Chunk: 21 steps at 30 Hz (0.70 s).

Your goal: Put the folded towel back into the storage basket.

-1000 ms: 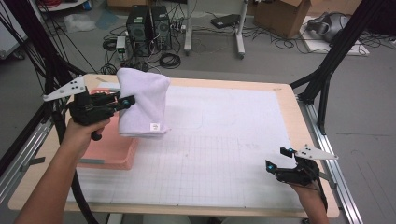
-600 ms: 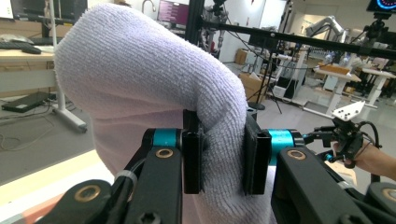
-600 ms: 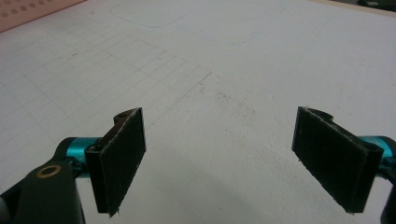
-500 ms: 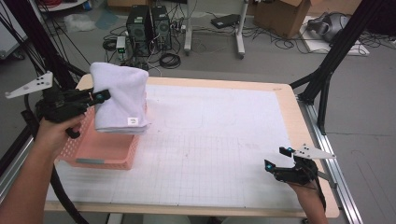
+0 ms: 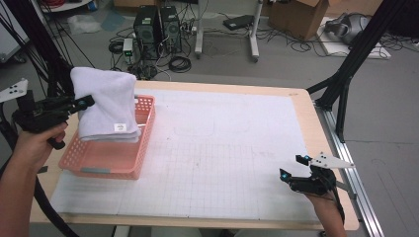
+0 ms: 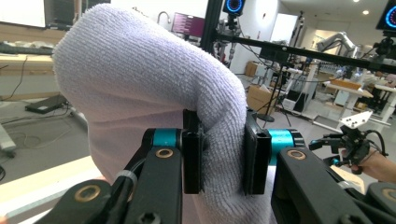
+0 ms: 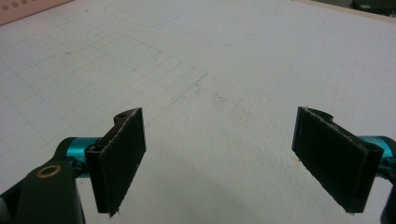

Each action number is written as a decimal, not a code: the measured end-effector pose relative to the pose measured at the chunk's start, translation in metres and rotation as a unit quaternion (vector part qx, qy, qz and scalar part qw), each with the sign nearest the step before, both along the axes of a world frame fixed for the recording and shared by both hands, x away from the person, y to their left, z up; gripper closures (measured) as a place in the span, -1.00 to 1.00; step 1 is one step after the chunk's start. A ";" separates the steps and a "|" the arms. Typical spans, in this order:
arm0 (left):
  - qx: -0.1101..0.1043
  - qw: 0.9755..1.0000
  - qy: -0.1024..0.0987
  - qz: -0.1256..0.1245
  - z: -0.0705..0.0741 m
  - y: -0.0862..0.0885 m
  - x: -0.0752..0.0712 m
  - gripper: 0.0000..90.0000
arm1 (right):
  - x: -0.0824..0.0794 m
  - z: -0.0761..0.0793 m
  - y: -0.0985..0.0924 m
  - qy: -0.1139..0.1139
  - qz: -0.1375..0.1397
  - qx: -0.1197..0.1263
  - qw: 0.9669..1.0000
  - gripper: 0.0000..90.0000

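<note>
A folded white towel with a small label hangs over the pink plastic basket at the table's left side. My left gripper is shut on the towel's upper left part and holds it up. In the left gripper view both black pads pinch a fold of the towel. My right gripper rests low near the table's front right corner, jaws wide apart. In the right gripper view its pads stand far apart over the bare white mat.
A white gridded mat covers the wooden table. Black frame struts rise at the right and left edges. Computer towers, cables and cardboard boxes stand on the floor beyond the table.
My left gripper has carried the towel leftward, from over the mat beside the basket to above the basket. The right gripper has stayed in place.
</note>
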<state>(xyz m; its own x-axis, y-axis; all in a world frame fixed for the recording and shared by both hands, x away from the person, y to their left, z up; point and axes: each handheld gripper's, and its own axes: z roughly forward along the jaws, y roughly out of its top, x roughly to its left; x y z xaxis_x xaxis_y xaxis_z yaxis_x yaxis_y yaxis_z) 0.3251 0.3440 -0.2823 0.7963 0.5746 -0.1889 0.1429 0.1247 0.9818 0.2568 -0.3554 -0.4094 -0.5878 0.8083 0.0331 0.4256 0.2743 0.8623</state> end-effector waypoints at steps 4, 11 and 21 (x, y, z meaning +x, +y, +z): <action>0.001 1.000 0.006 0.005 -0.007 0.008 0.001 0.63 | 0.001 -0.001 0.002 0.001 0.001 -0.005 1.000 -0.64; 0.022 0.999 0.041 -0.003 -0.035 0.009 0.005 0.63 | 0.002 -0.002 0.005 0.004 0.006 -0.009 1.000 -0.64; 0.029 0.997 0.072 0.003 -0.065 0.003 0.016 0.62 | 0.002 -0.003 0.008 0.004 0.009 -0.009 1.000 -0.64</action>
